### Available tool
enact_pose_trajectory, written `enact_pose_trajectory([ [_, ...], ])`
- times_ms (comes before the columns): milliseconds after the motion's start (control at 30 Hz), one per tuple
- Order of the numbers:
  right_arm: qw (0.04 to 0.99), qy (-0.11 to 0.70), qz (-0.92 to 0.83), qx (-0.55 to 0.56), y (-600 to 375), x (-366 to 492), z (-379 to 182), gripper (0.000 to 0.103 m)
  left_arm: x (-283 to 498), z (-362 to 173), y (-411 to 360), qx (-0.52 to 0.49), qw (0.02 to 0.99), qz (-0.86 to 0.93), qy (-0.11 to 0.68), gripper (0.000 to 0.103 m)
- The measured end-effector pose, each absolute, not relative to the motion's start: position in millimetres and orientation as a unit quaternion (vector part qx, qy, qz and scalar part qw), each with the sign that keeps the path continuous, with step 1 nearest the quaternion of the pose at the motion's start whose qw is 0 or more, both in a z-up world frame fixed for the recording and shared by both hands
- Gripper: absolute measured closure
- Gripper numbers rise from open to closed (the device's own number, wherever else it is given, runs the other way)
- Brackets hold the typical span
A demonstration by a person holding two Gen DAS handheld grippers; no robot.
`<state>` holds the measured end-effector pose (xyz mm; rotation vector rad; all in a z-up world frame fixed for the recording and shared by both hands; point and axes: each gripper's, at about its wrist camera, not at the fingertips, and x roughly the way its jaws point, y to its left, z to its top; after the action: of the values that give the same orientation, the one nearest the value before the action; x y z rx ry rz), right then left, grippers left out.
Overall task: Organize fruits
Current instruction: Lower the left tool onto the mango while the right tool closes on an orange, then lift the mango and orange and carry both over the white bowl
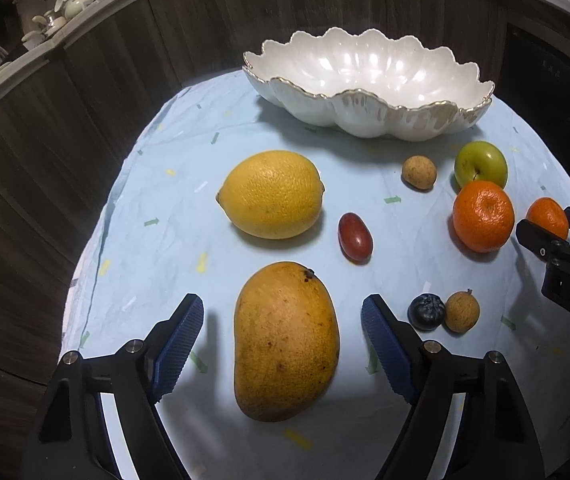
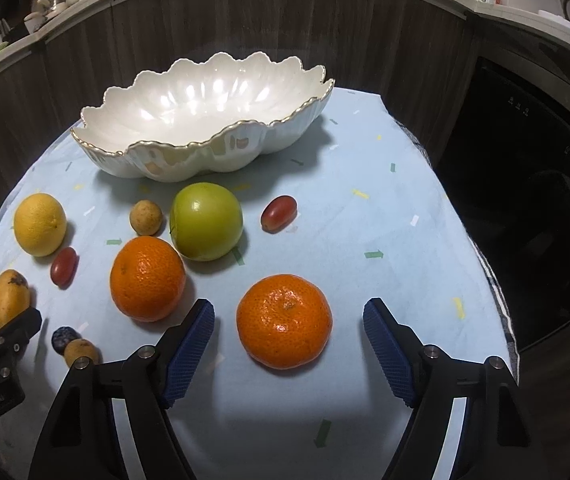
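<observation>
Fruits sit loose on the pale blue cloth [image 2: 365, 220], none in the white scalloped bowl [image 2: 221, 148] at the back. Count across both views: one mango [image 1: 285, 344], one lemon [image 1: 271, 194], one green apple [image 2: 206, 221], two tangerines, near one [image 2: 283, 321] and far one [image 2: 147, 278], two red grapes [image 2: 279, 208] [image 2: 63, 266], two small brown round fruits [image 2: 146, 217] [image 2: 80, 352], one dark blueberry [image 1: 426, 311]. Your left gripper [image 1: 283, 340] has its jaws apart either side of the mango, pads not touching it. Your right gripper [image 2: 289, 340] straddles the near tangerine, jaws also apart with gaps on both sides. Blueberry touches one brown fruit.
</observation>
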<state>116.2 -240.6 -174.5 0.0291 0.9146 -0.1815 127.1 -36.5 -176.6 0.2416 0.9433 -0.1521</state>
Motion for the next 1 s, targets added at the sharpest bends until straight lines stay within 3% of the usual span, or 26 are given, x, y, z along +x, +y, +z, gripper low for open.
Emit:
enact_pose_trajectory([
  [200, 0.891, 0.445, -0.084, 0.014, -240.3, 118.8, -180.2, 0.033, 128.5, -182.0, -35.0, 0.113, 0.881, -0.072, 0.454, 0.026],
  [367, 0.894, 0.442, -0.079, 0.017, -239.9, 118.4, -181.0, 0.046, 128.3, -182.7, -34.9, 0.11, 0.882, -0.079, 0.451, 0.033],
  [500, 0.895, 0.438, -0.081, 0.017, -240.2, 120.2, -180.7, 0.056, 127.2, -182.1, -35.4, 0.111, 0.884, -0.083, 0.447, 0.046],
  [633, 0.896, 0.437, -0.079, 0.019, -240.6, 120.1, -180.1, 0.057, 126.8, -181.2, -36.5, 0.114, 0.884, -0.083, 0.445, 0.054],
  [1000, 0.902, 0.425, -0.077, 0.017, -239.5, 116.1, -171.5, 0.059, 125.2, -178.1, -35.8, 0.114, 0.884, -0.084, 0.445, 0.056],
])
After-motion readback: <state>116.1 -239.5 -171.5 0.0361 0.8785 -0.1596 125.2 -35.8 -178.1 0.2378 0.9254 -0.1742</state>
